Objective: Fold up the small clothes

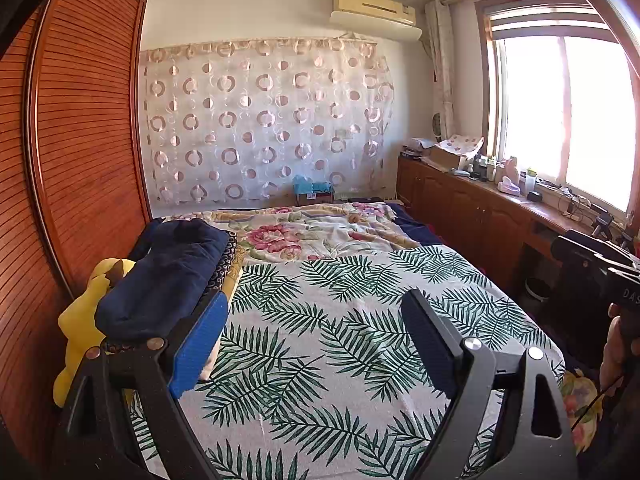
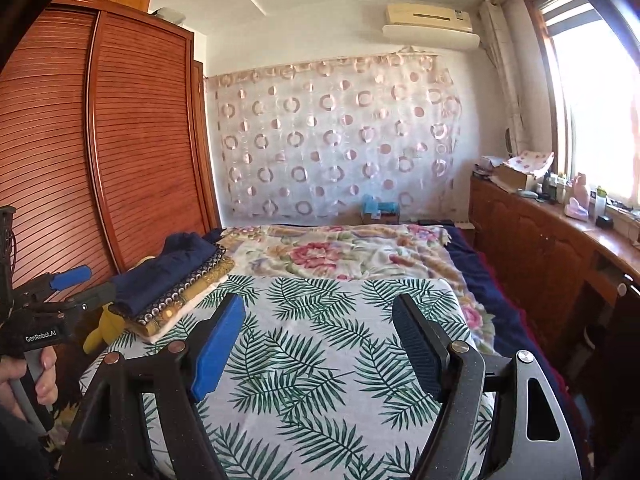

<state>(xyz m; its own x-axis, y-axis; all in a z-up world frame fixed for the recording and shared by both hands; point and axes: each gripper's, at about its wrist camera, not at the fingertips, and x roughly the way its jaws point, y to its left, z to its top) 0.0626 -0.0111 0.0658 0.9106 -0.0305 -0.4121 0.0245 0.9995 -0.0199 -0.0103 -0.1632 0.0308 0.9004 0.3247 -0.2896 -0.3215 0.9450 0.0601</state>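
Hovering above the leaf-print sheet [image 2: 320,360], the left gripper [image 1: 316,344] and right gripper [image 2: 320,340] gape empty; I'd reach left of it for the folded clothes [image 2: 172,284], lifting the top piece squarely.

Folded clothes stack [image 2: 176,284] at bed's left edge beside wardrobe, navy garment [image 1: 168,276] on top, rumpled and bulky, dark ring-patterned piece [image 2: 188,284] under it, yellowish patterned piece [image 2: 200,286] lower, white layer at bottom, edges roughly aligned
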